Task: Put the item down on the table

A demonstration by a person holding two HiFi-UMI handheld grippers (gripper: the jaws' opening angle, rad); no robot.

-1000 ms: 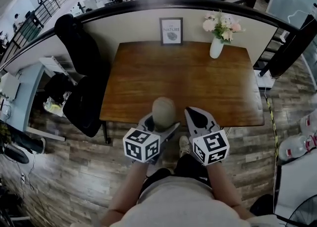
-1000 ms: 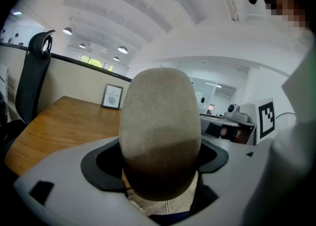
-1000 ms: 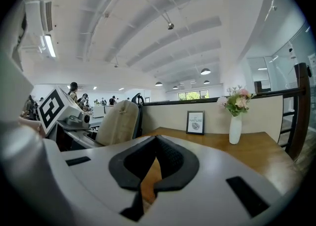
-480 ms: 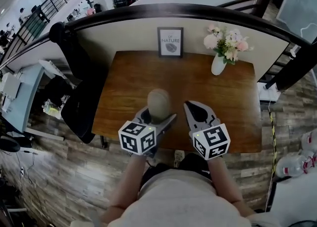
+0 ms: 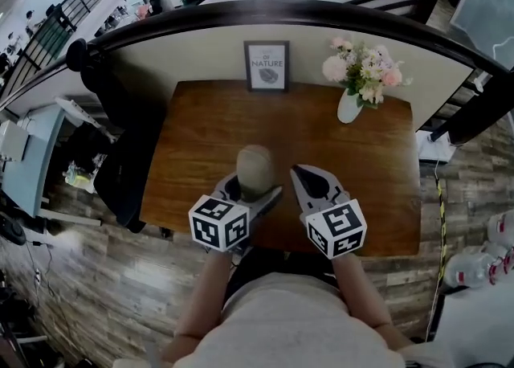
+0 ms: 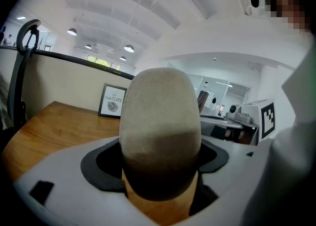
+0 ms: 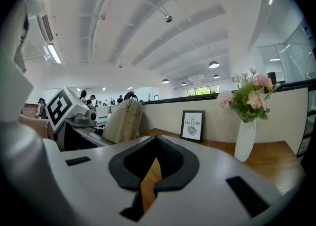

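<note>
Hovering the beige item [image 5: 254, 165], clamped in the left tool [image 5: 254, 191], over the worktop [image 5: 201, 121]. Right tool [image 5: 310, 185] is closed, empty. Needs lowering next

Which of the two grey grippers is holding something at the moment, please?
The left gripper: its jaws clamp a beige, egg-shaped object, whereas the right gripper is shut on nothing.

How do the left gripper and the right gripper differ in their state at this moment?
The left gripper's jaws stand wide apart, while the right gripper's jaws are together. The left gripper clamps a beige egg-shaped item; the right gripper holds nothing. Both point forward over the near edge of the wooden table, side by side.
</note>
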